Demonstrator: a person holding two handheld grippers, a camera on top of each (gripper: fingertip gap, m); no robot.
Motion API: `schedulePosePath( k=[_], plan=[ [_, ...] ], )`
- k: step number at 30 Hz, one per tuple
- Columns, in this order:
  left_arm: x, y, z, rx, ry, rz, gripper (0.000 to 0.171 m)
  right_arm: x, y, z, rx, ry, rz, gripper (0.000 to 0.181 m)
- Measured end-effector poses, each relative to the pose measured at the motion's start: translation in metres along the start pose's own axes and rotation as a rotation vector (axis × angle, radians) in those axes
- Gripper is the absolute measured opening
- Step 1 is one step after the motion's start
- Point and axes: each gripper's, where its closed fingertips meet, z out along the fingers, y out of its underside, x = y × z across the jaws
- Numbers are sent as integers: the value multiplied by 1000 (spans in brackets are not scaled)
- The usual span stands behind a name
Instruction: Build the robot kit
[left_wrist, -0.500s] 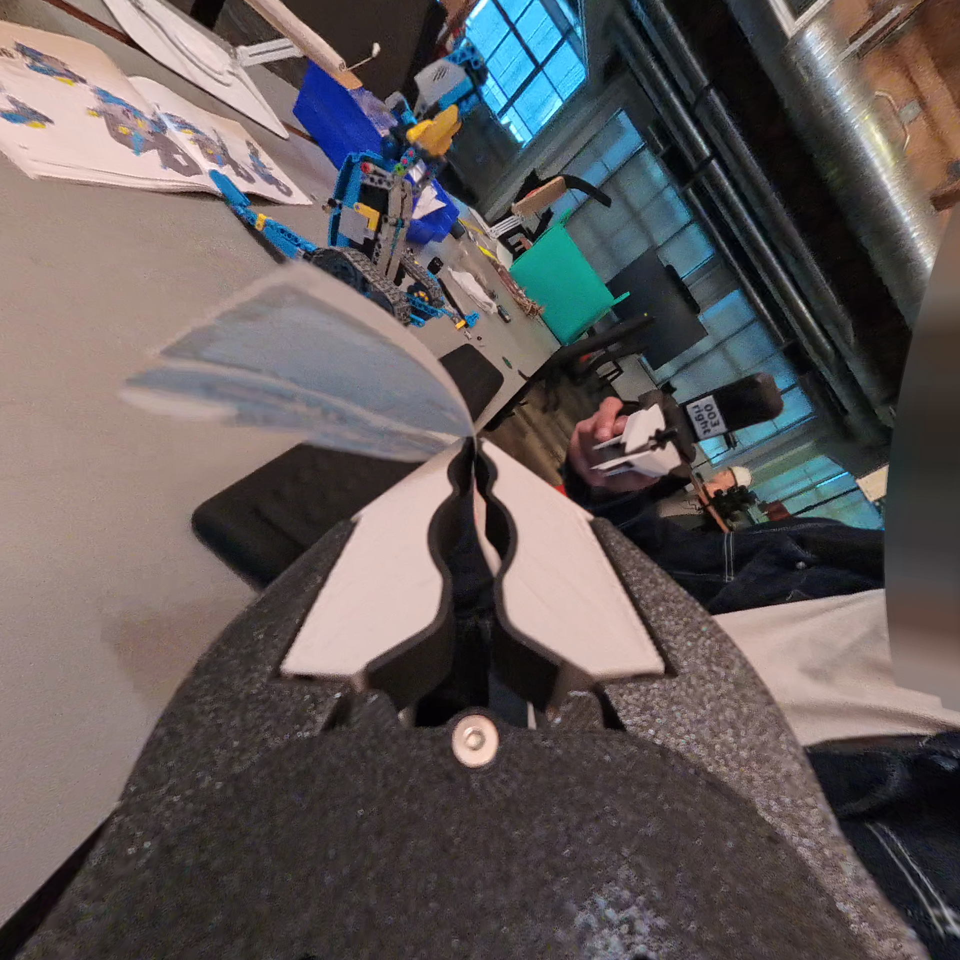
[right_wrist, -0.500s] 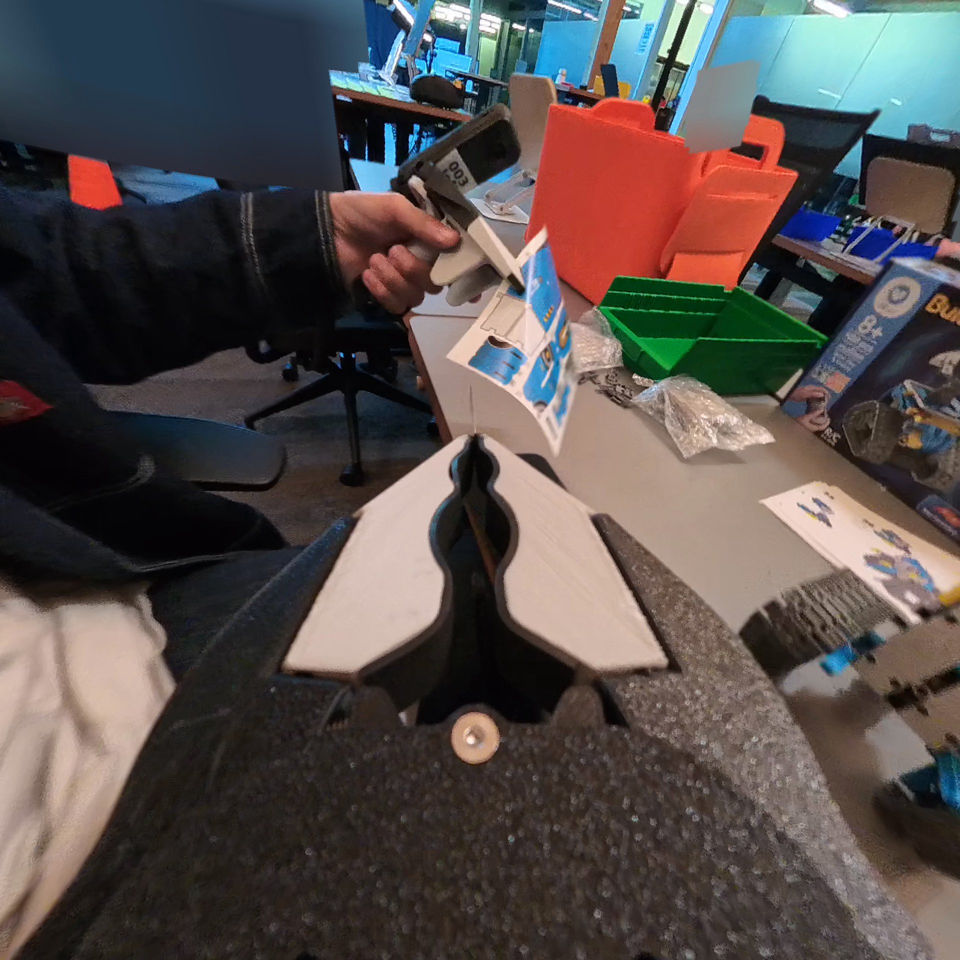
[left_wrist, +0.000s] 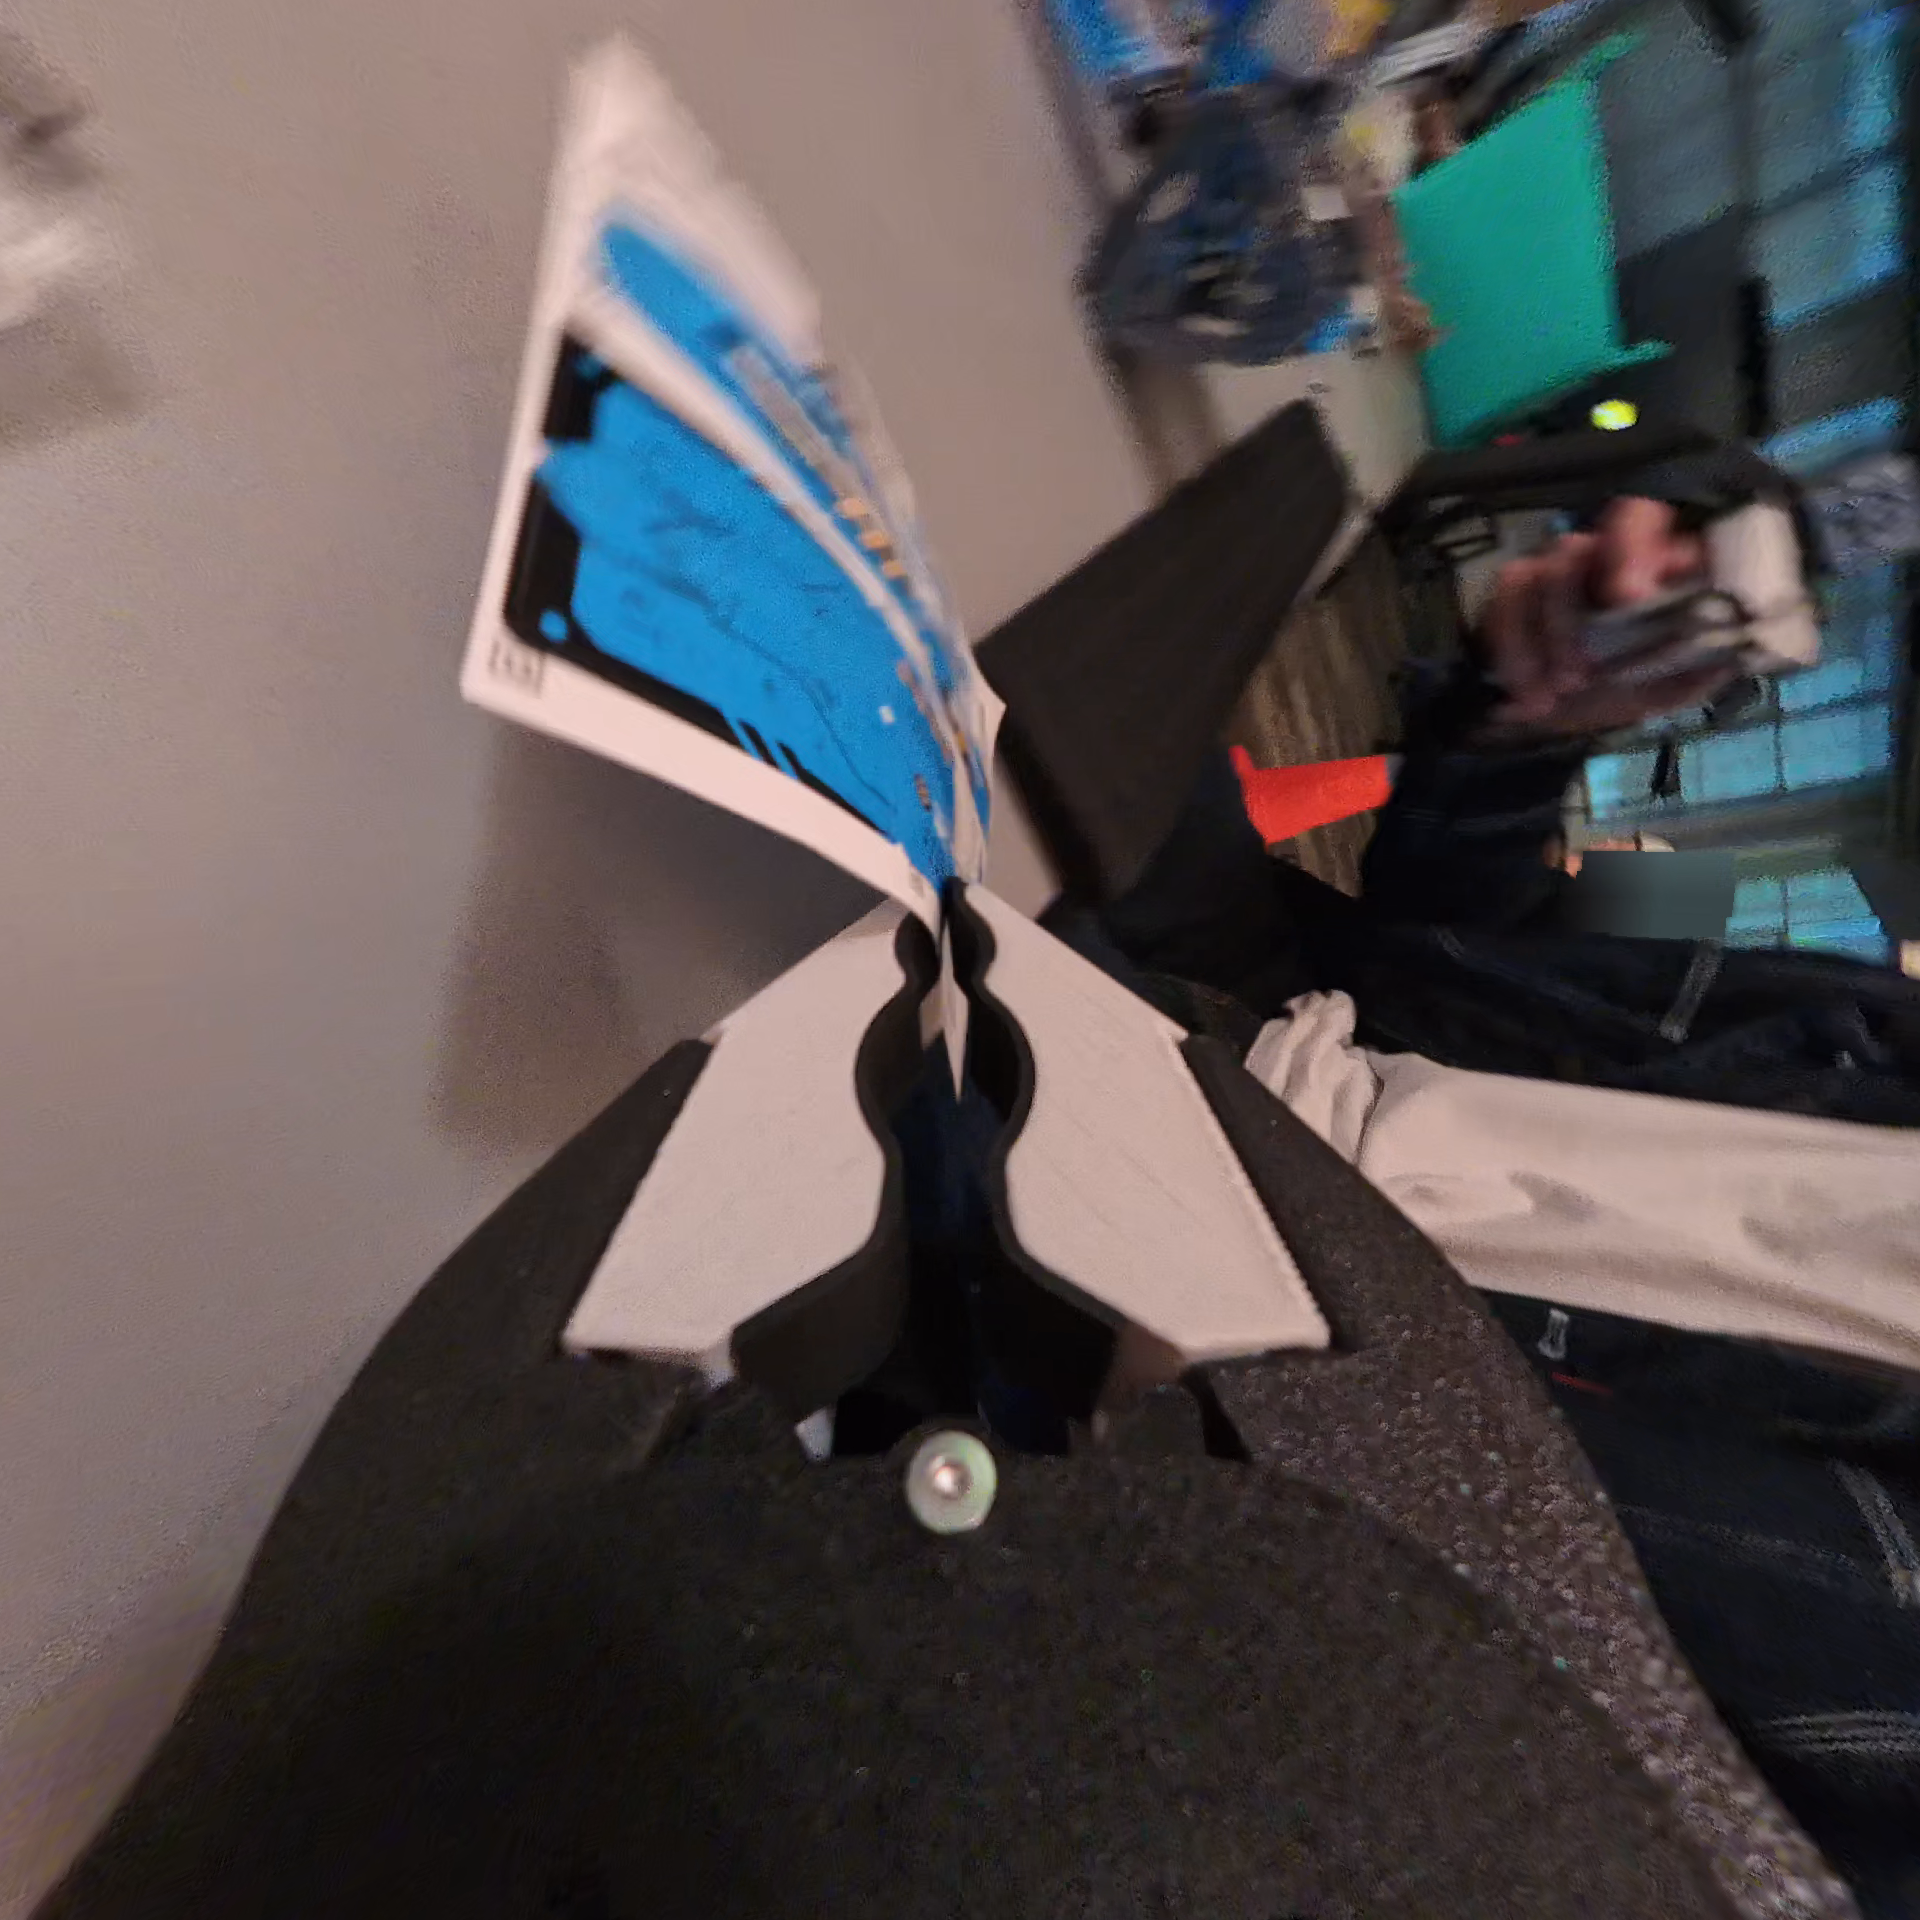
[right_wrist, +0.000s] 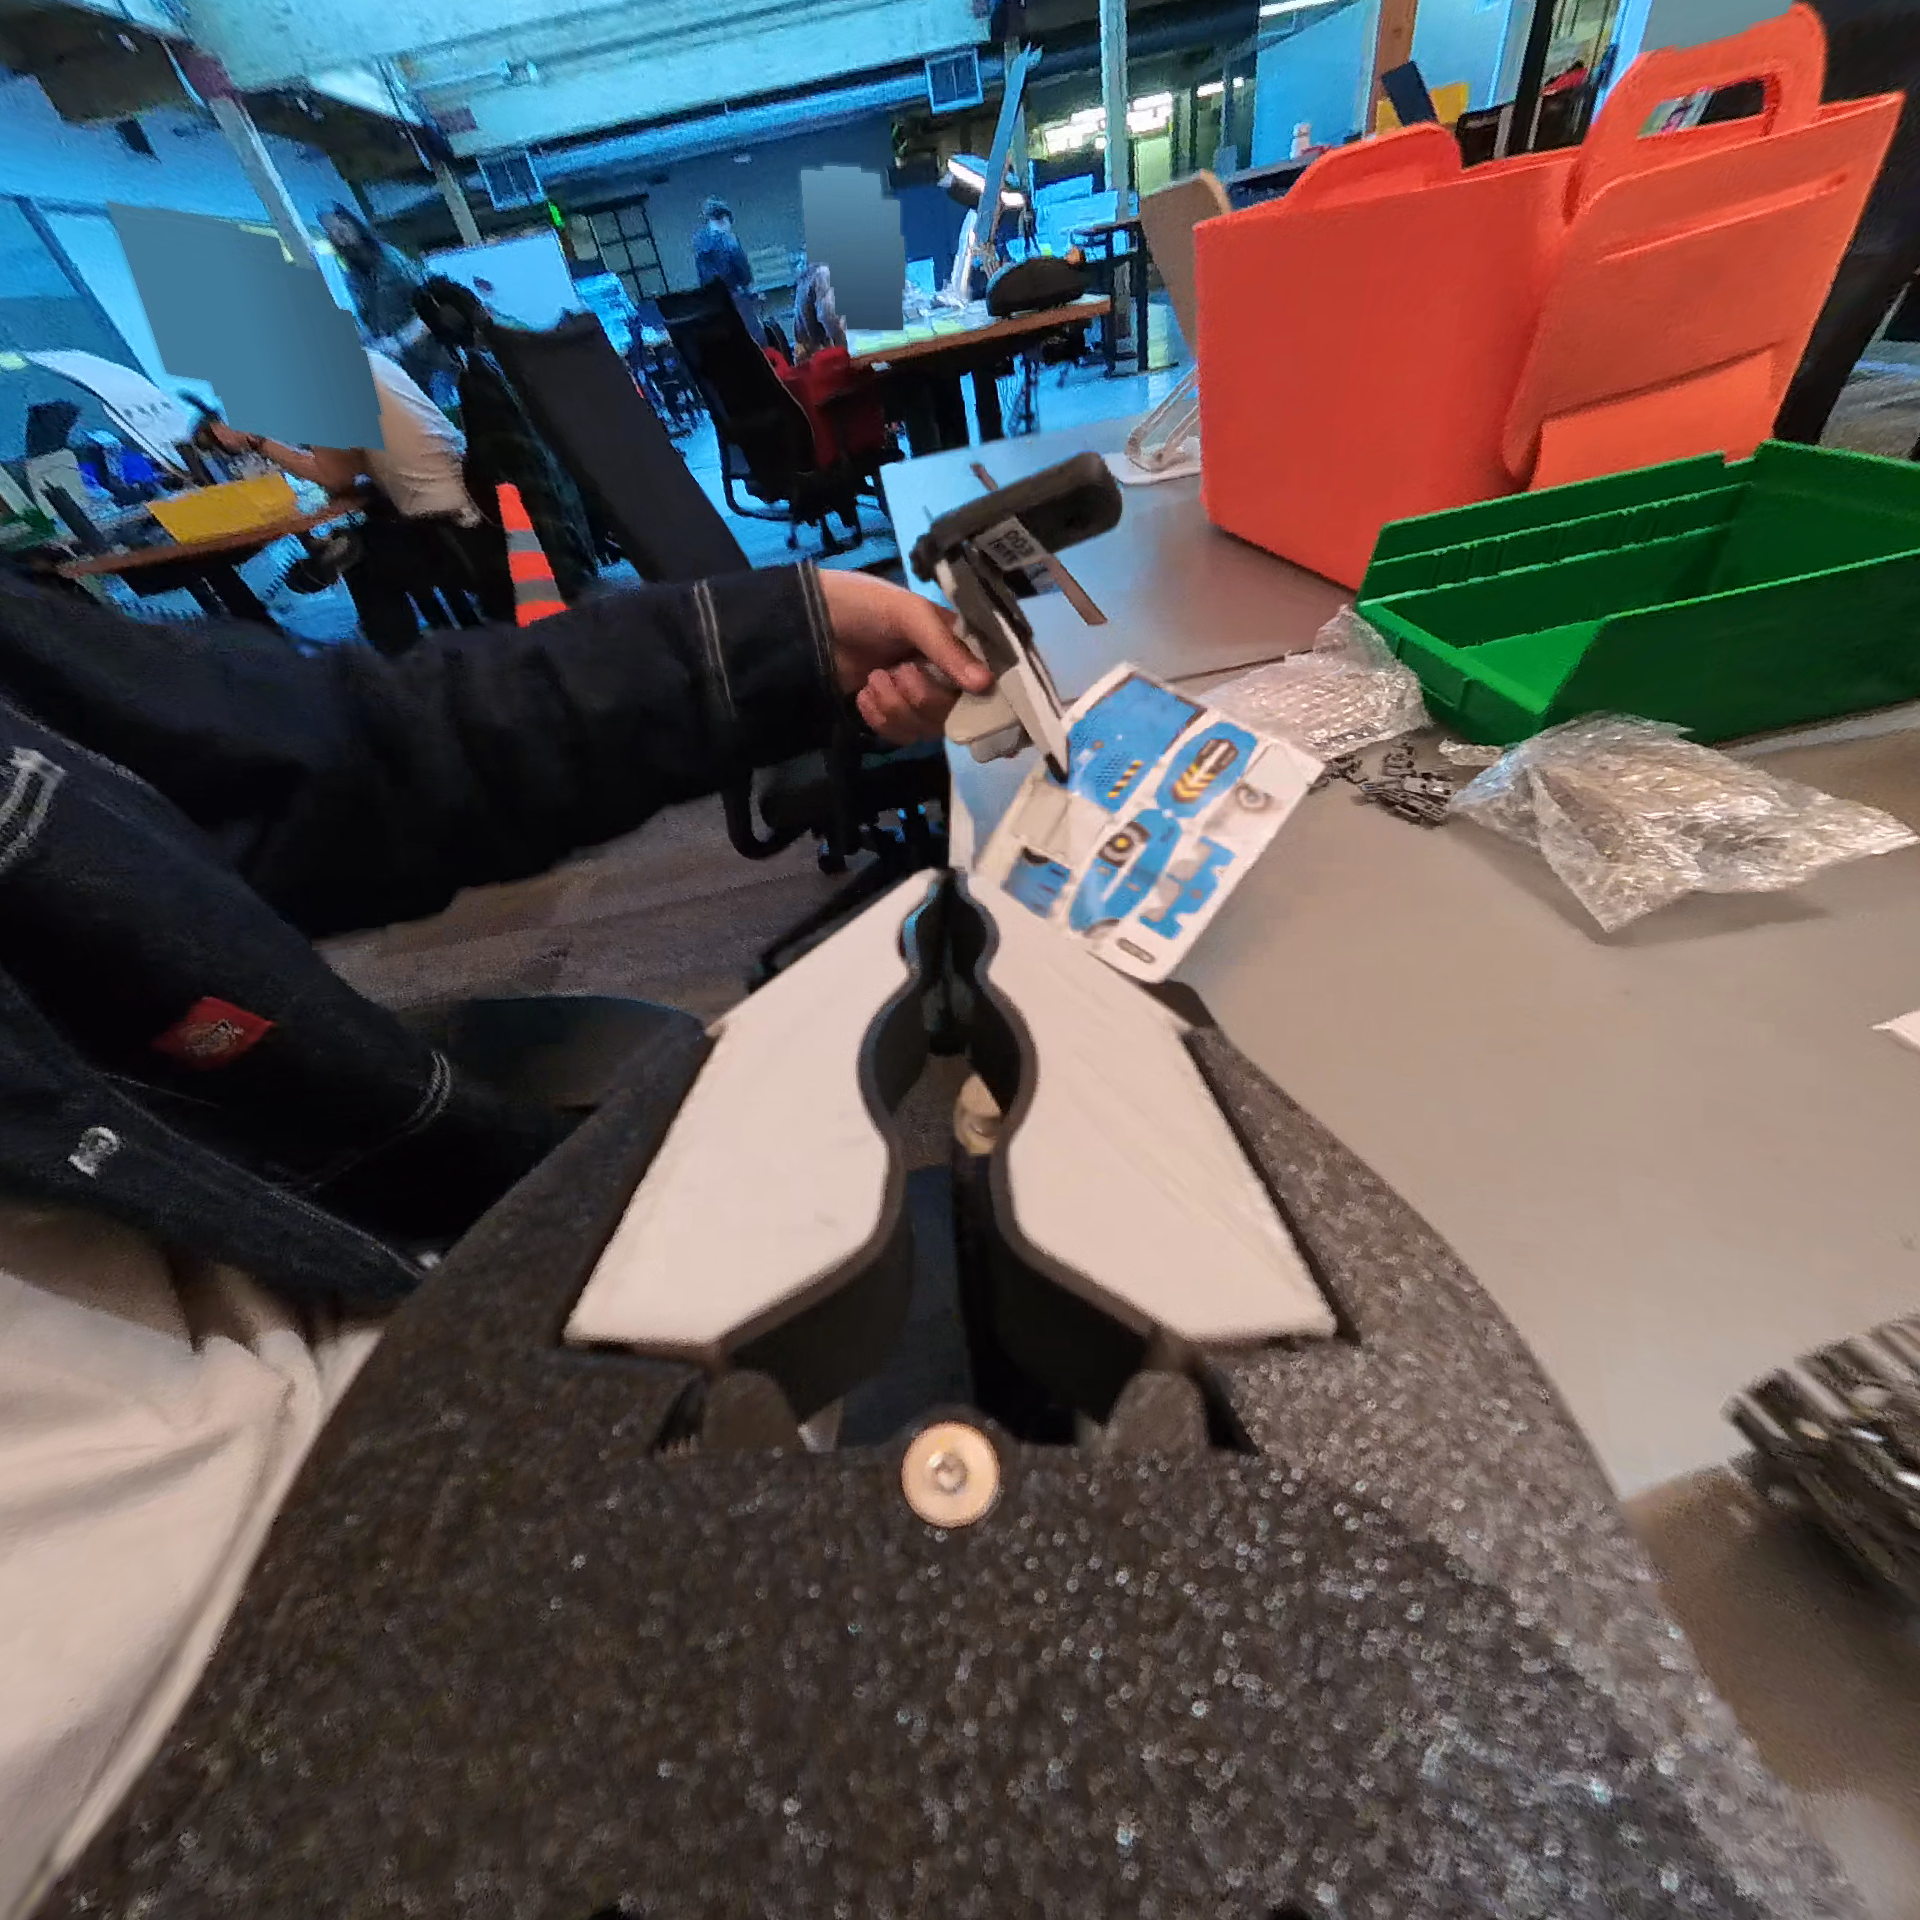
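Grey table (right_wrist: 1455, 1143) — busy open workshop

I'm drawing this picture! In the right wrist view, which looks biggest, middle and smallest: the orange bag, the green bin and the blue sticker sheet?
1. Orange bag looks biggest.
2. Green bin comes next, though its right end is cut off by the picture's edge.
3. Blue sticker sheet, pinched in the left claw, looks smallest, even though it is nearest the camera.

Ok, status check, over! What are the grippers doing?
Left gripper shut on sticker sheet, held above grey table. Right gripper shut, empty. Green bin, plastic bags nearby.
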Motion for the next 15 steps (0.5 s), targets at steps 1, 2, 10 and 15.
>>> schedulePosePath(
  k=[1,2,10,15],
  plan=[
    [-20,4,-4,-39,-47,-62,0,4,0,-4,-23,20,-31,0],
    [-33,9,-8,-80,-85,-92,0,10,0,-9,-54,51,-72,0],
    [-86,-6,-27,-219,-545,14,76,98,-7,-82,-397,258,-352,0],
    [-90,-38,-39,-181,-795,203,92,159,-9,-132,-552,225,-305,0]
  ],
)
